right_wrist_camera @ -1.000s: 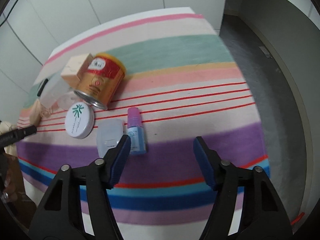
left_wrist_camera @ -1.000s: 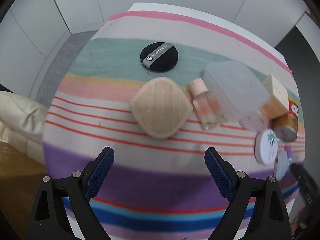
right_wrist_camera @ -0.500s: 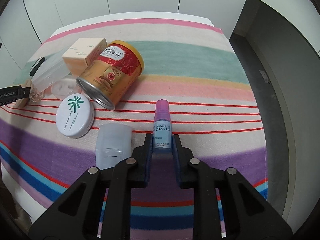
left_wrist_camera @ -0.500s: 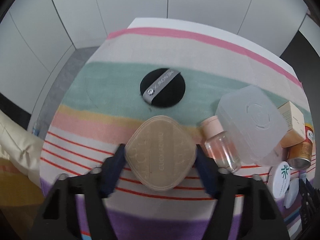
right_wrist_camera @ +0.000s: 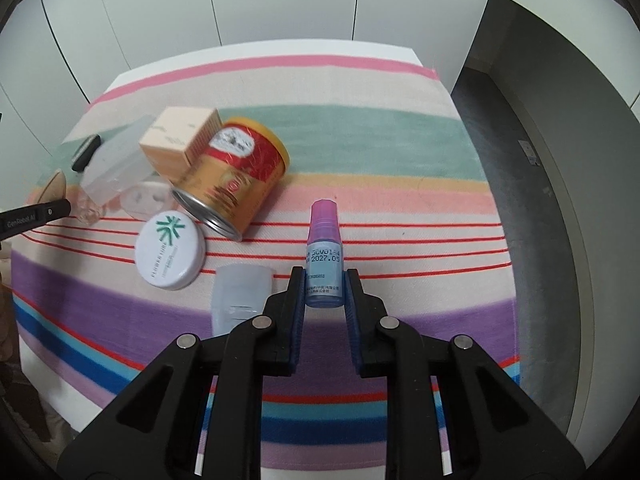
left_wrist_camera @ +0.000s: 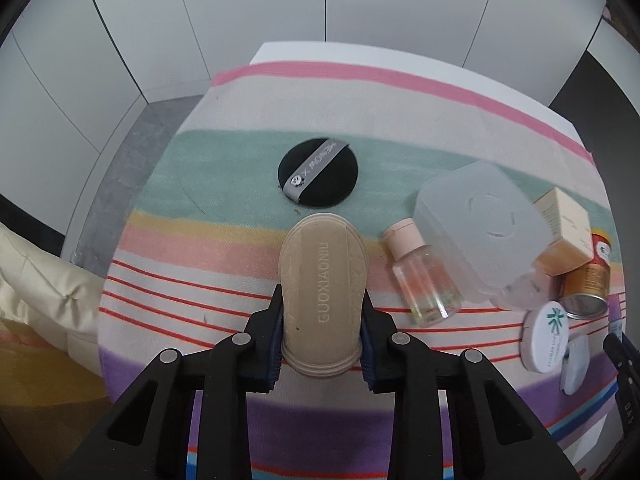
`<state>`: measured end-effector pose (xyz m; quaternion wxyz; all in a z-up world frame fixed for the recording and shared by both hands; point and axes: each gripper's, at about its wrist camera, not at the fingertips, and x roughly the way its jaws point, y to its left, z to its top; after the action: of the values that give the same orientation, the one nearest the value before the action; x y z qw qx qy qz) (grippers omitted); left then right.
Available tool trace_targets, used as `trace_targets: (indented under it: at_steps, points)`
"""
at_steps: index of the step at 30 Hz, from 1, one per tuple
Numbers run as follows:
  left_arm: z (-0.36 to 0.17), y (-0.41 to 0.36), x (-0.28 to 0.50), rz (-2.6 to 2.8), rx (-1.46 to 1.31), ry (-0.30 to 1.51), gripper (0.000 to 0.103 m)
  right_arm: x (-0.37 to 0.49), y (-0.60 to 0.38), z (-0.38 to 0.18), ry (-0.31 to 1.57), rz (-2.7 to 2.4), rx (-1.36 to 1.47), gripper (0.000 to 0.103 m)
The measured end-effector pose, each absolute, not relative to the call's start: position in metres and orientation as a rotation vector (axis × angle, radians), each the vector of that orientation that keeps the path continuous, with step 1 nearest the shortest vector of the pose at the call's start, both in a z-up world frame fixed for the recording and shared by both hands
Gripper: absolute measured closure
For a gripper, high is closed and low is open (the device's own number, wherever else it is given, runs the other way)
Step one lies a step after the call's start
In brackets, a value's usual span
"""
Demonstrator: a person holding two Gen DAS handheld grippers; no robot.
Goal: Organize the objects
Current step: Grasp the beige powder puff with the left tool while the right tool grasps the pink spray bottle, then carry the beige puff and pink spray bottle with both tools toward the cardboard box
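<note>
Sponge [left_wrist_camera: 323, 292] and bottle [right_wrist_camera: 323, 266] each pointed lengthwise away, pinched by the left hand-held gripper [left_wrist_camera: 322, 334] and right hand-held gripper [right_wrist_camera: 323, 294]; their near ends sat hidden between the fingers.

Small print on the blue bottle [right_wrist_camera: 323, 268] is too fine to read; the gold tin [left_wrist_camera: 585, 285] sits half-hidden behind a beige box [left_wrist_camera: 563, 229].

The right gripper [right_wrist_camera: 323, 288] is closed on a small blue bottle [right_wrist_camera: 323, 264] with a purple cap. To its left lie a white round tin [right_wrist_camera: 170, 249], a gold can [right_wrist_camera: 230, 184] on its side, and what seems a translucent cap [right_wrist_camera: 240, 300].
</note>
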<state>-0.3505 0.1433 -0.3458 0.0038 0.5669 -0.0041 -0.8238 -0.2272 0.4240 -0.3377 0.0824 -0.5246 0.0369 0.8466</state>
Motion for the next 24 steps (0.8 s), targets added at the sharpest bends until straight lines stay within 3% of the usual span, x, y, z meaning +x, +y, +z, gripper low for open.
trace_targets:
  at_steps: [11, 24]
  points:
    - [-0.275, 0.15, -0.344, -2.664, 1.706, -0.088, 0.072, -0.23, 0.424, -0.282, 0.09, 2.558, -1.536, 0.083]
    - [-0.18, 0.154, -0.325, -2.692, 1.674, -0.037, 0.072, -0.228, 0.407, -0.168, -0.014, 2.632, -1.431, 0.083]
